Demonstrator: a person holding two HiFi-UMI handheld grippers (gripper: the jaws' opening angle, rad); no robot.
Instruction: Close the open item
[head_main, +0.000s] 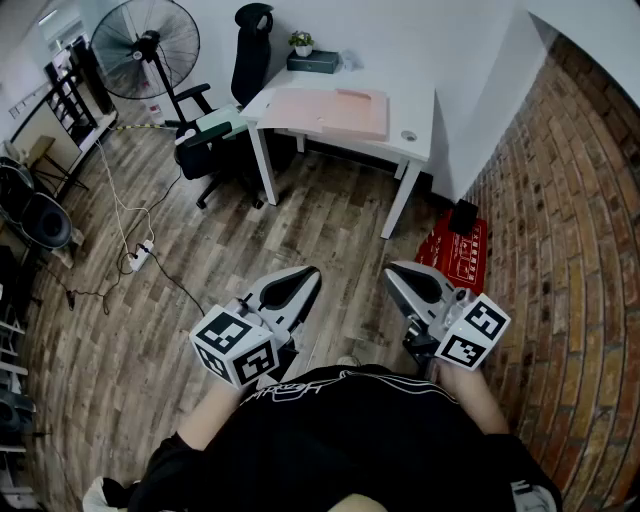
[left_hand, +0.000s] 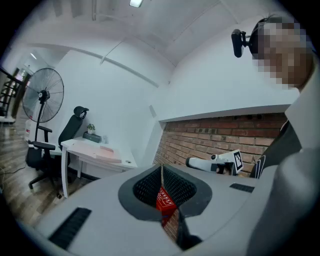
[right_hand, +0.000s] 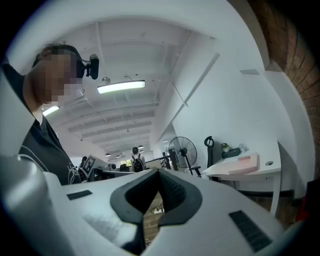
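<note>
Both claws, the left gripper (head_main: 308, 278) and the right gripper (head_main: 398, 272), are clenched shut with nothing held, well apart from the white desk (head_main: 420, 100). The pink flat thing (head_main: 335, 112), probably the open item, is laid by the desk's front edge. Pushed carelessly, it could get shoved off that edge.

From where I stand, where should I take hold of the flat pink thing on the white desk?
The pink thing lies flat on the desk, so only its thin edges offer a pinch. Probably take the edge at the desk's front, coming in level from that side. Where it hinges is too far to tell.
</note>
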